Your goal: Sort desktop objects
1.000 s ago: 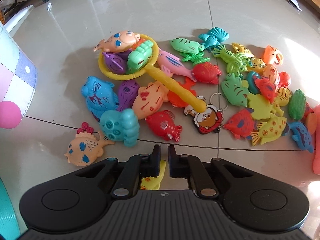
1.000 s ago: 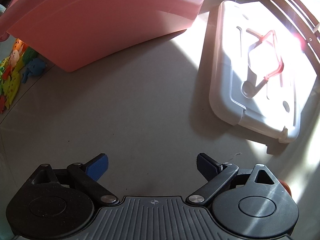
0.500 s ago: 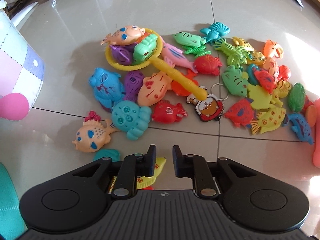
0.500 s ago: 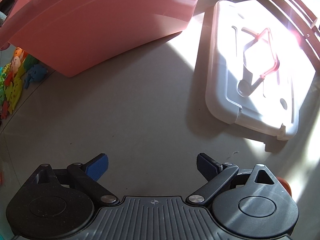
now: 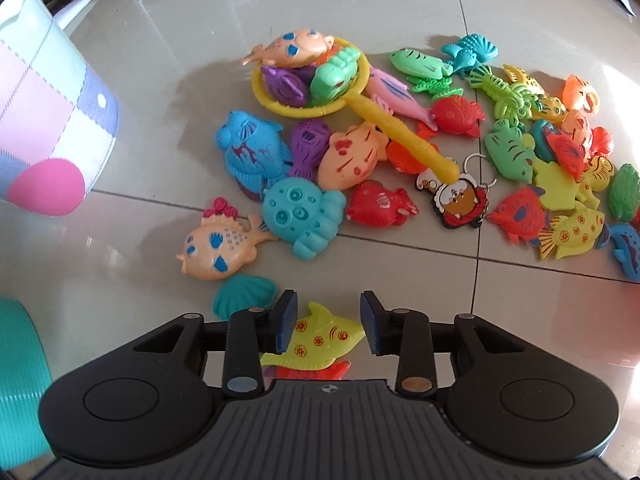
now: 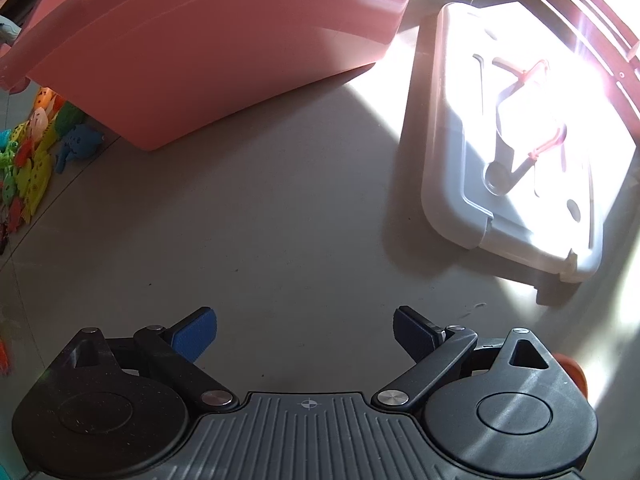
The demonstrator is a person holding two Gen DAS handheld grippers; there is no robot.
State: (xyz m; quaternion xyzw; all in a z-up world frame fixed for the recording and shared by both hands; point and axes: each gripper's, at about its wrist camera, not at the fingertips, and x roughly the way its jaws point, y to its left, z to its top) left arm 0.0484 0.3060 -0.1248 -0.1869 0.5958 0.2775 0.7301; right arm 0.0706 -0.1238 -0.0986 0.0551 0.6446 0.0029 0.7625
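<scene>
1. Left gripper (image 5: 328,322) jaws have spread apart over the last second (they were nearly together); a yellow dolphin toy (image 5: 316,340) now lies on the floor between and below them, not gripped.
2. Reads as a release, or a reset before regrasping; the dolphin is not sorted yet, as it sits well apart from any bin.
3. The view has also backed off: a teal shell (image 5: 243,294) now shows just beside the left finger.
4. Right gripper (image 6: 306,330) is wide apart, empty, over bare floor, unchanged.
5. Containers: yellow scoop net (image 5: 308,92) holds a green toy and a purple fish, with an orange fish (image 5: 292,49) on its rim.
6. Pink bin (image 6: 216,40) is seen from outside only (contents hidden); its white lid (image 6: 504,140) lies off, nearby.
7. Remaining toy pile (image 5: 520,152) is loose on the floor tiles (image 5: 360,0).
</scene>
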